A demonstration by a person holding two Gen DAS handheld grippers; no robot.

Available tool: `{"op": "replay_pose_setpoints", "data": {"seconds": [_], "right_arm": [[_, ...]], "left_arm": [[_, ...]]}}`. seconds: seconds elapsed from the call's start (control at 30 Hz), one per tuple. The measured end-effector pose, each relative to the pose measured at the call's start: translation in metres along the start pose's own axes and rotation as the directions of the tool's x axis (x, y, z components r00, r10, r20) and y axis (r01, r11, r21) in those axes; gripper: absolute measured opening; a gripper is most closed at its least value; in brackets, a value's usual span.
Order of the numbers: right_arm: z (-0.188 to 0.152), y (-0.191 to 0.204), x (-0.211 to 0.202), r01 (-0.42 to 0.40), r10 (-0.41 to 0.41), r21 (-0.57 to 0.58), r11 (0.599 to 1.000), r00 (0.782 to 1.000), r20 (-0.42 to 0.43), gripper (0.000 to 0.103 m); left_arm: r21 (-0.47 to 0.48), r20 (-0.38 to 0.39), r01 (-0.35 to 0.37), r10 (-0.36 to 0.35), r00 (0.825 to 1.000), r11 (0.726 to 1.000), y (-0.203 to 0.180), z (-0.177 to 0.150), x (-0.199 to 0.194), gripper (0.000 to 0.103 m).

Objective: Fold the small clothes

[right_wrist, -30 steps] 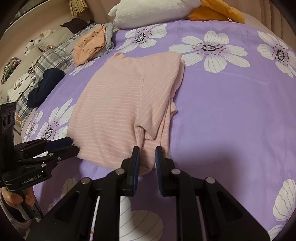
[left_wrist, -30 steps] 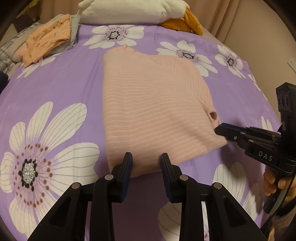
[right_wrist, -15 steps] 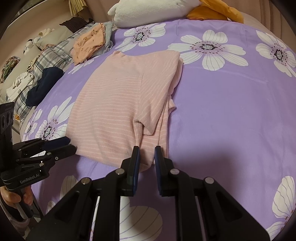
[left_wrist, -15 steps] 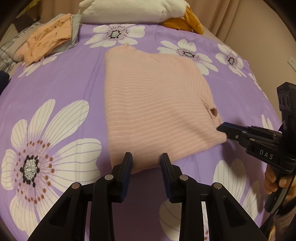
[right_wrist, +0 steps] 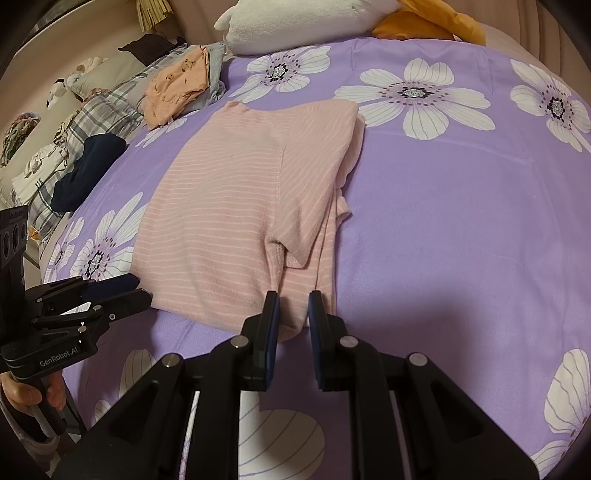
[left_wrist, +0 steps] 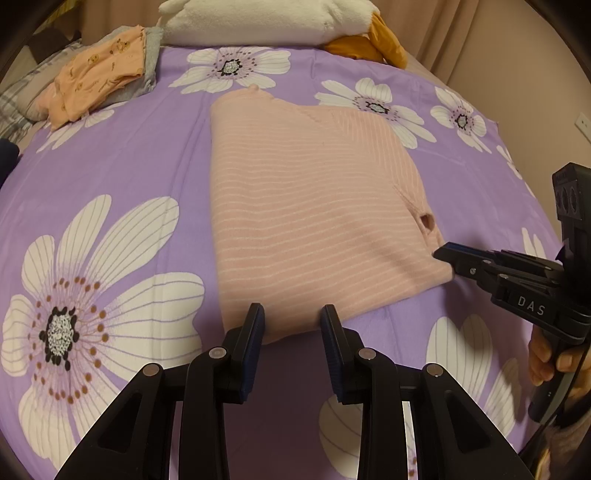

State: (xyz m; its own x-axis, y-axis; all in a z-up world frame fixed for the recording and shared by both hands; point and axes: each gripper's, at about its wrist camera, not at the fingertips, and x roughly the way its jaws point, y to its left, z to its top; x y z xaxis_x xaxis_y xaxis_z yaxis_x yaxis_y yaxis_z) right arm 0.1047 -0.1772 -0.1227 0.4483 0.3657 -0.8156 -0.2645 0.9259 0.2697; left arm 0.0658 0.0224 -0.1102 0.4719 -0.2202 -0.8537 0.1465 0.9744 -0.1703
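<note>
A pink striped top (left_wrist: 306, 206) lies flat on the purple flowered bedspread (left_wrist: 110, 166), its sides folded in. It also shows in the right wrist view (right_wrist: 236, 221), with a sleeve folded over its right side. My left gripper (left_wrist: 291, 314) is open, its fingers straddling the top's near hem at the left corner. My right gripper (right_wrist: 291, 299) is open with a narrow gap, fingers either side of the hem at the near right corner. Each gripper shows in the other's view: the right one (left_wrist: 443, 254) and the left one (right_wrist: 136, 290).
Folded orange and grey clothes (left_wrist: 99, 74) lie at the far left. A white plush pillow (left_wrist: 266, 18) and an orange cloth (left_wrist: 376, 44) lie at the head of the bed. Plaid bedding and a dark navy garment (right_wrist: 88, 166) lie off the left edge.
Both grippers have edged slightly forward onto the near hem of the top. The top itself has not moved.
</note>
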Motion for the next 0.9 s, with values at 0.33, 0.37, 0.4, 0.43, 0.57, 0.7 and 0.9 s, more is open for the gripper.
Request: {"op": "replay_pose_setpoints", "data": {"seconds": [0.33, 0.37, 0.4, 0.43, 0.57, 0.7, 0.9], "right_arm": [[-0.0001, -0.0003, -0.0007, -0.002, 0.002, 0.002, 1.000, 1.000, 0.000, 0.016], [0.0000, -0.0004, -0.0004, -0.002, 0.002, 0.002, 1.000, 1.000, 0.000, 0.016], [0.0000, -0.0005, -0.0005, -0.001, 0.001, 0.001, 1.000, 1.000, 0.000, 0.016], [-0.0001, -0.0005, -0.0006, -0.001, 0.001, 0.002, 1.000, 1.000, 0.000, 0.016], [0.0000, -0.0006, -0.0004, -0.002, 0.002, 0.002, 1.000, 1.000, 0.000, 0.016], [0.0000, -0.0009, -0.0003, -0.002, 0.002, 0.001, 1.000, 1.000, 0.000, 0.016], [0.0001, -0.0010, -0.0003, -0.002, 0.002, 0.001, 1.000, 1.000, 0.000, 0.016]], "left_arm": [[0.001, 0.000, -0.002, 0.002, 1.000, 1.000, 0.0006, -0.0016, 0.0002, 0.031], [0.000, 0.000, -0.002, 0.002, 1.000, 1.000, 0.0006, -0.0017, 0.0001, 0.031], [0.001, 0.000, -0.002, 0.002, 1.000, 1.000, 0.0006, -0.0013, 0.0003, 0.031], [0.002, -0.001, -0.001, 0.001, 1.000, 1.000, 0.0006, -0.0011, 0.0003, 0.031], [0.002, -0.001, -0.002, 0.002, 1.000, 1.000, 0.0003, -0.0016, 0.0001, 0.031], [0.002, -0.001, -0.002, 0.002, 1.000, 1.000, 0.0006, -0.0025, 0.0002, 0.031], [0.001, -0.002, -0.003, 0.003, 1.000, 1.000, 0.0017, -0.0052, 0.0003, 0.031]]}}
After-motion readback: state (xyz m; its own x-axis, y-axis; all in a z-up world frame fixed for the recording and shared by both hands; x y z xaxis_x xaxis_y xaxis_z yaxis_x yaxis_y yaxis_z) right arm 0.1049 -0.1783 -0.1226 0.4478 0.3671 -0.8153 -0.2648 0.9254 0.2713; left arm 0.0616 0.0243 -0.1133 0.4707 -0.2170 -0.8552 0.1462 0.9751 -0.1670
